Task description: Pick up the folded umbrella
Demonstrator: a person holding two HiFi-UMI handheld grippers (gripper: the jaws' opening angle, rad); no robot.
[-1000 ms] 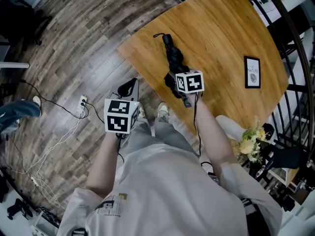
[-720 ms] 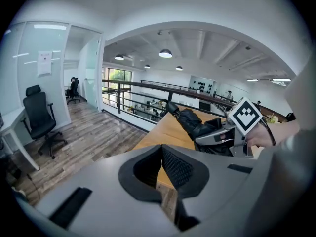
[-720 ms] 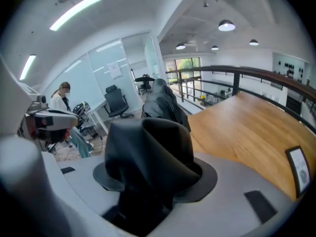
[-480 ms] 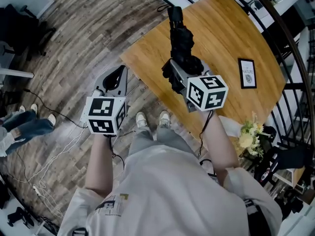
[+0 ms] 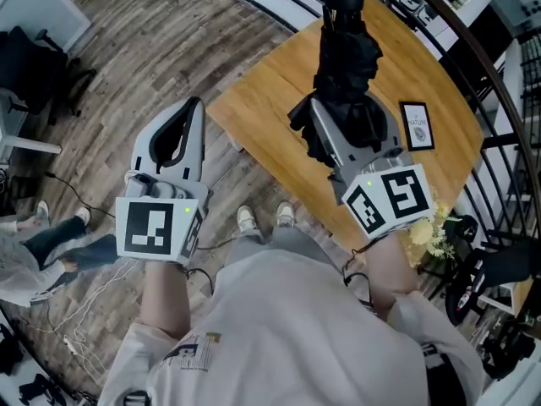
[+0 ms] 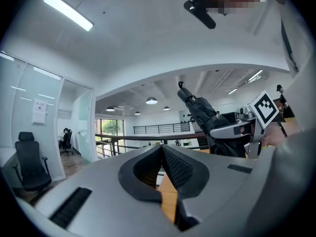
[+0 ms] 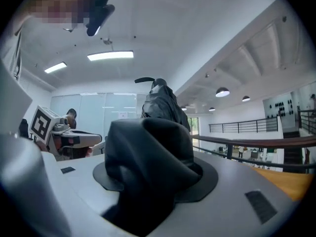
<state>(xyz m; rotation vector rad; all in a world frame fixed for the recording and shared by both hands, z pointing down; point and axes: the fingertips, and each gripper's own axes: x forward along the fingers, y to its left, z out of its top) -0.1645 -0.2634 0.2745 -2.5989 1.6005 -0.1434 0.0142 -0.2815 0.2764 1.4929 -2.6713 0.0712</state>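
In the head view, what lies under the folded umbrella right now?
Held in the right gripper, the folded umbrella hangs over the wooden table; a framed picture lies to one side, uncovered. The strip of tabletop directly behind the umbrella is hidden.

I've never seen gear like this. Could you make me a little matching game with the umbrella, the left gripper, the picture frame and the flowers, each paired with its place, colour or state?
Things:
1. umbrella
2. left gripper
3. picture frame
4. flowers

Descriptions:
A. lying flat on the table
B. pale yellow
C. jaws together, nothing between them
D. black, clamped in the right gripper, held up above the table

Pairs: 1-D, 2-C, 3-A, 4-B
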